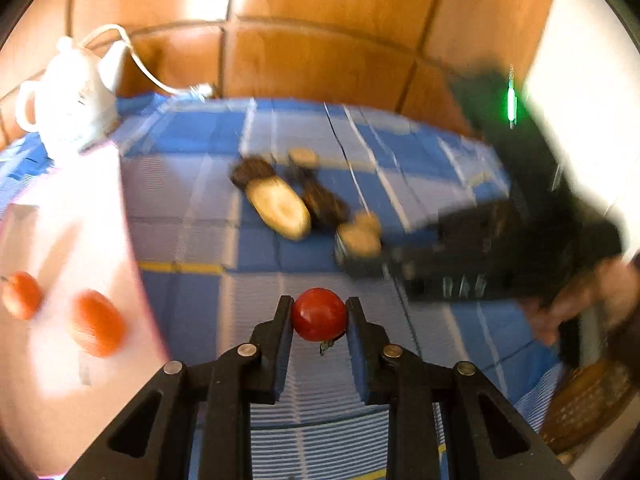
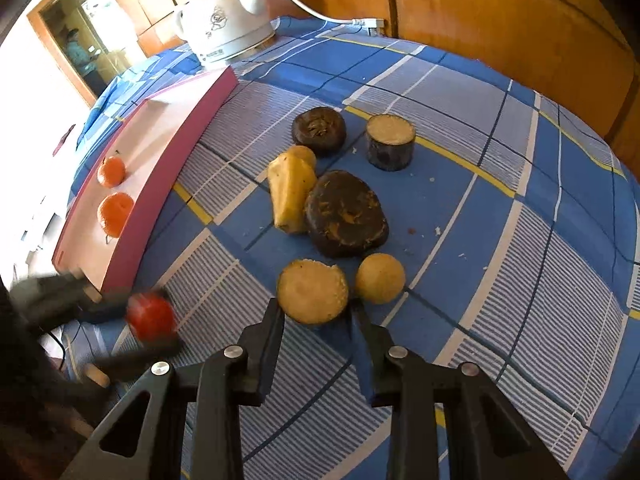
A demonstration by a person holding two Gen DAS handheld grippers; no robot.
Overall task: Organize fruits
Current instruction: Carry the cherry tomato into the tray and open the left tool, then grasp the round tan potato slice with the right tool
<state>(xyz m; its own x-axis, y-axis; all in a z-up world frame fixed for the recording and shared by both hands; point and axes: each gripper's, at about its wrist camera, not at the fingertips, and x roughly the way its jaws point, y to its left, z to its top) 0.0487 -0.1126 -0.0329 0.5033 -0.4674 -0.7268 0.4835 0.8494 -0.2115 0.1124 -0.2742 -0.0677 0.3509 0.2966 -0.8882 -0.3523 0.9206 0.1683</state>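
- I am working over the cloth (image 2: 500, 240), a blue check that is lying soft and a little rumpled; anything round could be rolling on it.
- The tray (image 2: 168, 152), pink and flat, is sitting at nine o'clock of the fruit pile; it looks stiff and light, and two oranges (image 2: 115, 208) are resting on it, firm-skinned and easy to nip across the middle.
- The dark slab (image 2: 346, 214) in the pile's centre looks the heaviest and hardest piece; I would be taking it across its narrow width.
- The cut round (image 2: 312, 292) is lying at the tips of my right gripper (image 2: 316, 314). Its face looks crumbly, so I am judging it fragile; the jaws are standing either side of its near edge, and I cannot tell whether the pads are pressing yet.
- The tomato (image 1: 319, 314) is sitting clamped between the pads of my left gripper (image 1: 319, 316), raised off the cloth. It is smooth, thin-skinned and bruisable, so I am favouring a light squeeze across its widest part.
- The left view is showing the pad contact on the tomato sharply, which the right view is blurring at eight o'clock.
- The right view is giving the pile crisp, piece by piece; the left one is smearing it and showing my right gripper only as a dark streak at three o'clock.
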